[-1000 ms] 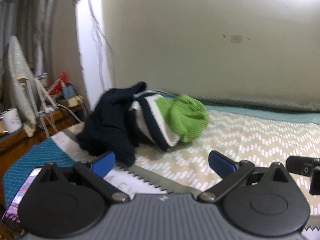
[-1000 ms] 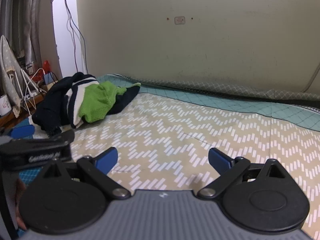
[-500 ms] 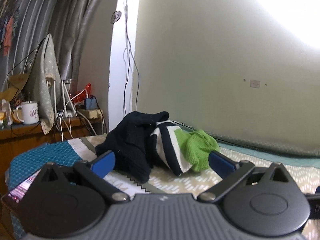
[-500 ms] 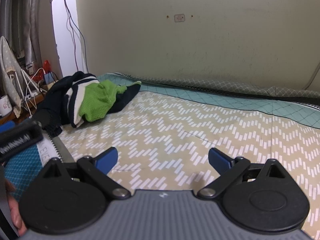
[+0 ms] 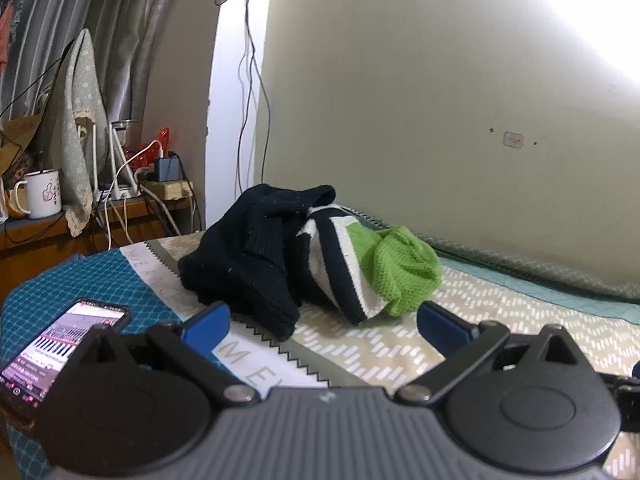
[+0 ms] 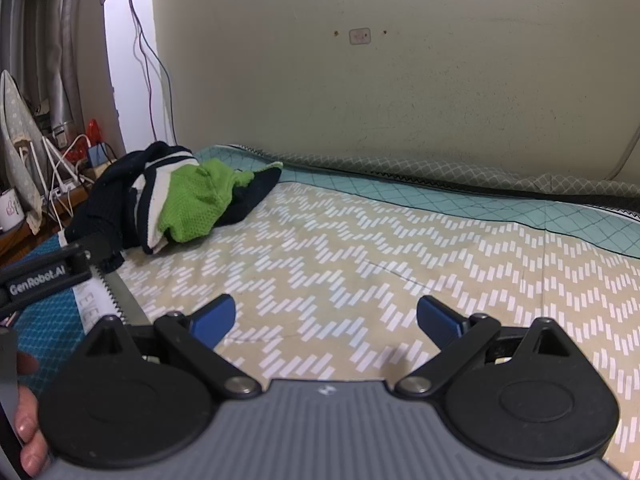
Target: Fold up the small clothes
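A heap of small clothes lies on the bed: a dark navy knit piece (image 5: 248, 256), a navy-and-white striped band (image 5: 336, 264) and a bright green knit piece (image 5: 400, 268). The heap also shows at the left of the right wrist view (image 6: 188, 200). My left gripper (image 5: 324, 320) is open and empty, low over the bed just short of the heap. My right gripper (image 6: 326, 316) is open and empty over the bare zigzag bedspread (image 6: 380, 248), well right of the heap. The left gripper's body (image 6: 44, 276) shows at the left edge of the right wrist view.
A phone (image 5: 60, 344) with a lit screen lies on the teal cover at the bed's left edge. A side table with a white mug (image 5: 42, 196), cables and a power strip (image 5: 168, 188) stands left of the bed. The wall (image 6: 400, 100) runs behind it.
The left gripper has tilted up and drawn back slightly, so the heap sits further off and the phone and side table show. The right gripper has barely moved. Both stay open.
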A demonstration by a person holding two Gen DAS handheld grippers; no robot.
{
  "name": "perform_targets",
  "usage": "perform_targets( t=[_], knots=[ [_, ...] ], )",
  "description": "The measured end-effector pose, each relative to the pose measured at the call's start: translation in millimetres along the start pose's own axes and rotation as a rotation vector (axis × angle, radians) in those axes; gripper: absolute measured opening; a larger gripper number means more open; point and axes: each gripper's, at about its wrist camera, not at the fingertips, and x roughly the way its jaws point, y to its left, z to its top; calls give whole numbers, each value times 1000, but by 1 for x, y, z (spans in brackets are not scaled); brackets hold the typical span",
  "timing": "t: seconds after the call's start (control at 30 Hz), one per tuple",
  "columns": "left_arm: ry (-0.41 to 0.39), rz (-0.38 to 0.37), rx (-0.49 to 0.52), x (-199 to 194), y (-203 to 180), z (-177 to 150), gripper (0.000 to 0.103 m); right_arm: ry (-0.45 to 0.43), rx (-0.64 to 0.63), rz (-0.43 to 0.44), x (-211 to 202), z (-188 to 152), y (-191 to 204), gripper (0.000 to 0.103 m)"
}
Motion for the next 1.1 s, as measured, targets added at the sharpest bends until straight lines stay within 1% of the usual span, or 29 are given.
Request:
perform_targets(
  t=[0.27, 0.43, 1.1],
  knots=[
    [1, 5, 48, 2, -10, 2, 103, -1, -2, 2, 0, 0, 0, 92],
    [22, 2, 38, 5, -8, 3, 103, -4, -9, 6, 0, 0, 1, 92],
    [41, 11, 51, 7, -8, 4, 103, -3, -14, 11, 0, -1, 3, 92]
  ],
)
